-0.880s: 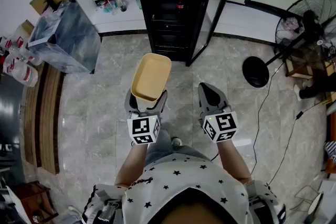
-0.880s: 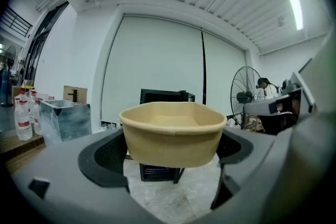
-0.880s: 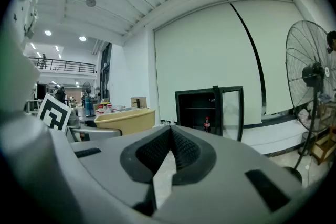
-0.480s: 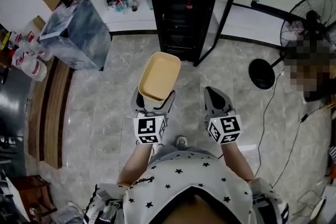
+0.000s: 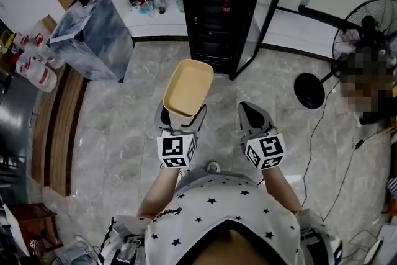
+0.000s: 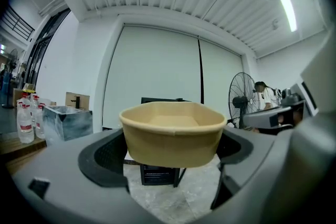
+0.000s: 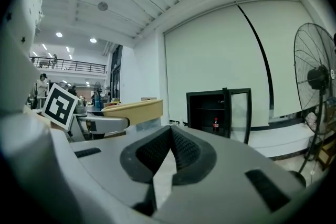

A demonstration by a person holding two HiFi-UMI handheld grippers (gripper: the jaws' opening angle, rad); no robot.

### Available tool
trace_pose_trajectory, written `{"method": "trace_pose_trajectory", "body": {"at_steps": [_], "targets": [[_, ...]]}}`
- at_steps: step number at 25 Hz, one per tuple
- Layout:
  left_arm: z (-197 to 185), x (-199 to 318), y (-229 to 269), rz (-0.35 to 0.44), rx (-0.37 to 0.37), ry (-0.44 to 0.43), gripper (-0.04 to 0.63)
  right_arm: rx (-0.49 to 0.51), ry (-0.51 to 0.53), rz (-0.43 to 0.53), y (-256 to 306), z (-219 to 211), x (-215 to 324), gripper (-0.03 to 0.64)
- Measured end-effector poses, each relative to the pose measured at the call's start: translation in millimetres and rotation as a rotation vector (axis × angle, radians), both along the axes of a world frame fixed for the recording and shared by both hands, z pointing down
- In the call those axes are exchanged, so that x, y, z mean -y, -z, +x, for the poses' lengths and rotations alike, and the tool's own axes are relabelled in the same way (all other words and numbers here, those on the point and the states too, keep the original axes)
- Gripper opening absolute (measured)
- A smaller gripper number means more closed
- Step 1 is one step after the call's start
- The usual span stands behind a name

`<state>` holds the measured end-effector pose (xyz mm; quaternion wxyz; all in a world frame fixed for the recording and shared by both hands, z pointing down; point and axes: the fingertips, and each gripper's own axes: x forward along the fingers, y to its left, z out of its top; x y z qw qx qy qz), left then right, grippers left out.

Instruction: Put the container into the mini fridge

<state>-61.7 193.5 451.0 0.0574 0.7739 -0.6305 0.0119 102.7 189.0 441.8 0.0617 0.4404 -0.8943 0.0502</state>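
Observation:
A tan, empty, rounded-rectangular container point(image 5: 188, 87) hangs above the floor, with my left gripper point(image 5: 182, 113) shut on its near end. In the left gripper view the container point(image 6: 172, 134) fills the space between the wide-set jaws, whose pads point(image 6: 107, 157) press its sides. My right gripper point(image 5: 247, 110) is beside it, shut and holding nothing; its pads point(image 7: 184, 150) meet. The black mini fridge point(image 5: 214, 9) stands ahead against the wall with its glass door point(image 5: 263, 18) swung open to the right. A cola bottle point(image 7: 215, 125) stands on a shelf inside.
A standing fan point(image 5: 367, 25) with a round base point(image 5: 306, 86) is at the right, with a cable point(image 5: 322, 133) running over the floor. A grey marbled box point(image 5: 93, 37), water bottles point(image 5: 34, 71) and a wooden bench point(image 5: 53, 127) line the left side.
The head view has shifted and the fridge shows a little closer. Both grippers keep the same pose and the container stays in the left one.

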Motion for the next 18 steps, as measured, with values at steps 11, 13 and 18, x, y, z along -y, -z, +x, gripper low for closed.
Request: {"method": "trace_pose_trajectory", "body": {"at_steps": [11,13,18], "targets": [[1,0,-3,-0.02,-0.011,0.018,0.526,0.015,0.012,-0.036,-6,-3,7,-0.008],[1,3,-5,-0.023,-0.01,0.02,0.526,0.017,0.015,-0.042,-8,-3,10,-0.008],[3,21,-9,-0.025,-0.02,0.02,0.526,0.02,0.029,-0.048,-11,-6,26,-0.008]]}}
